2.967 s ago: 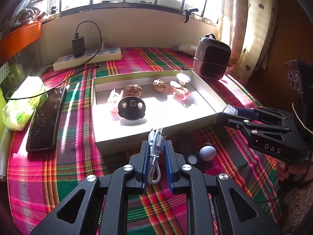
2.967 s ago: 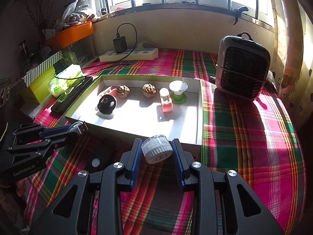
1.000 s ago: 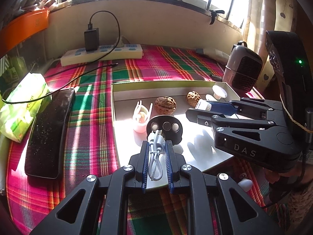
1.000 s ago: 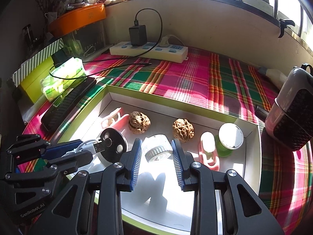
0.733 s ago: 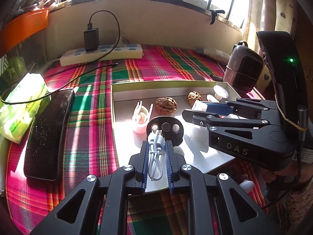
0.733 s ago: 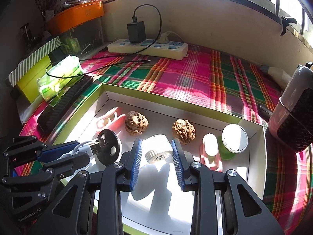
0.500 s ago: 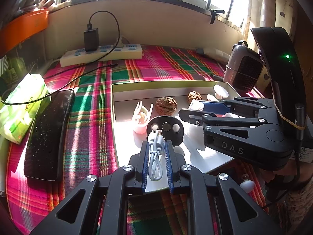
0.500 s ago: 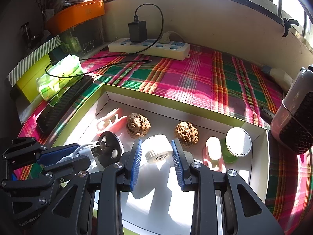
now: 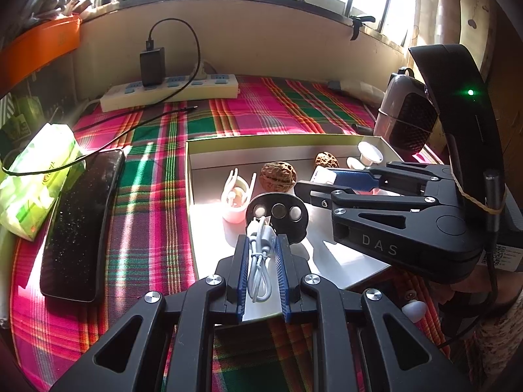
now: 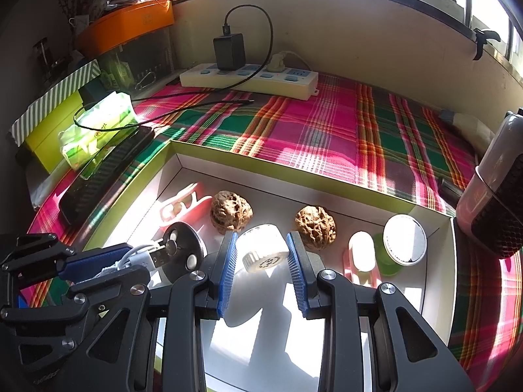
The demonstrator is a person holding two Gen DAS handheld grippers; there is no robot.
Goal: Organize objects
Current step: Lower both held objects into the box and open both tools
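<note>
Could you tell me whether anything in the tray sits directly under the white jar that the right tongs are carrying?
Nothing visible does: the jar, held by the right tongs, hangs over bare tray floor, with the two walnuts just behind it.

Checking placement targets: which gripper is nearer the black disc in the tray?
Left. The left gripper, shut on a coiled white cable, sits right at the black disc. The right gripper, holding a white jar, is beside the disc, further off.

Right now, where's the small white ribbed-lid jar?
The small white ribbed-lid jar is clamped in the right gripper over the shallow white tray, between the two brown walnuts.
</note>
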